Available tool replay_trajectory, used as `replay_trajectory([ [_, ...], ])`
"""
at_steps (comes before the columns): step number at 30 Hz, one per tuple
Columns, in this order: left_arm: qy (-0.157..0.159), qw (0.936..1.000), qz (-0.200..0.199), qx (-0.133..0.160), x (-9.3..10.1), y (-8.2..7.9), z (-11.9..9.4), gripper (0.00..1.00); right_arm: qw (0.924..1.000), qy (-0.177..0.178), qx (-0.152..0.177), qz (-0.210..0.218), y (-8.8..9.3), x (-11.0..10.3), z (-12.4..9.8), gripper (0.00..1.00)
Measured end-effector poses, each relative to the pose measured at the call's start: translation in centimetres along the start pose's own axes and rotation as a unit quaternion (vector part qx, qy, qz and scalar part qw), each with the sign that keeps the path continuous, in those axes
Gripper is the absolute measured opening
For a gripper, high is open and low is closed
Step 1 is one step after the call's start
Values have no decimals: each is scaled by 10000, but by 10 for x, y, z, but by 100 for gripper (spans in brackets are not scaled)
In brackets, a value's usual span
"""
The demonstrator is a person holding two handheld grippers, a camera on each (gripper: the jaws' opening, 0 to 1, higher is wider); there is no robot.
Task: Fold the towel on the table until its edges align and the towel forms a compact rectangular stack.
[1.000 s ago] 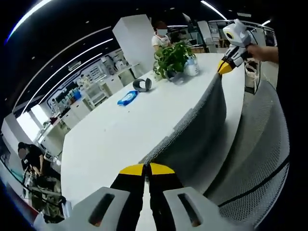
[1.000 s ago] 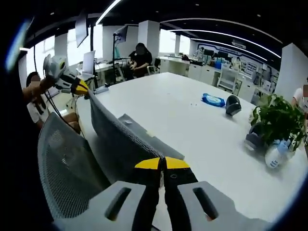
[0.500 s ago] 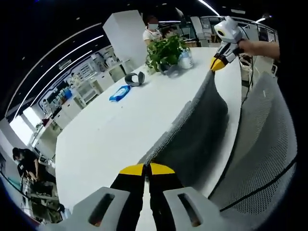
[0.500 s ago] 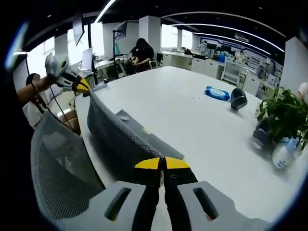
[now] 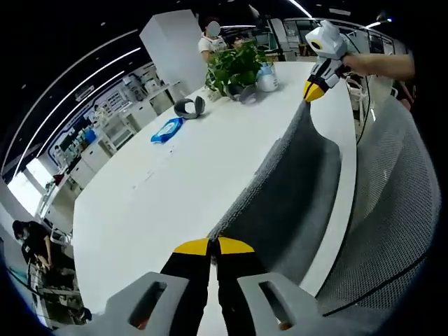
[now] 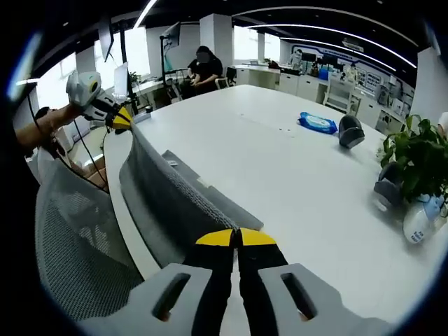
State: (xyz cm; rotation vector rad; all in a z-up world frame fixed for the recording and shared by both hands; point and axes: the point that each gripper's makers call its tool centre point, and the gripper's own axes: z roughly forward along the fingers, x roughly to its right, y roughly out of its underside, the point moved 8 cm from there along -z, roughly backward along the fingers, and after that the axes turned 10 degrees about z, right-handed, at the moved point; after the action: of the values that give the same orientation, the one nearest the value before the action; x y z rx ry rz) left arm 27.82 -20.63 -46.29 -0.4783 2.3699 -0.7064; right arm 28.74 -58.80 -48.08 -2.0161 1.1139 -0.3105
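Both tools are clenched on the towel (image 5: pixel 294 189), one at each end of its raised edge. The left tool (image 5: pixel 213 246) pinches the corner nearest its own camera; the right tool (image 6: pixel 234 238) grips the opposite corner, and shows from the left gripper view at the far end of the edge (image 5: pixel 316 89). The towel hangs as a grey sheet above the near edge of the bench (image 5: pixel 175 182), its lower part resting on the bench top. Held taut this way, the edge stays straight, which I judge prepares a fold away from the chair (image 5: pixel 392 224). A plant (image 5: pixel 234 66) stands well apart from the towel. Compared with a second ago, the towel sits further over the bench and lower.
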Motion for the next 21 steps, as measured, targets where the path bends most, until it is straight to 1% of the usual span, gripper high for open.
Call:
replay_trajectory([
  [4,92,9998,-169,-46,-2,8,11,2,9999,-12,-111,-85,-2,2,10,0],
  [14,297,9992,-190,-212,-7,23,37,2,9993,-43,-345,-133,-2,15,35,0],
  [16,415,9985,-310,-171,-11,26,43,2,9991,-40,-407,-79,0,20,41,0],
  [19,500,9981,-242,-262,-17,30,51,2,9988,-77,-478,35,4,25,50,0],
  [21,540,9979,-240,-249,-19,29,56,2,9985,-66,-533,66,5,28,54,0],
])
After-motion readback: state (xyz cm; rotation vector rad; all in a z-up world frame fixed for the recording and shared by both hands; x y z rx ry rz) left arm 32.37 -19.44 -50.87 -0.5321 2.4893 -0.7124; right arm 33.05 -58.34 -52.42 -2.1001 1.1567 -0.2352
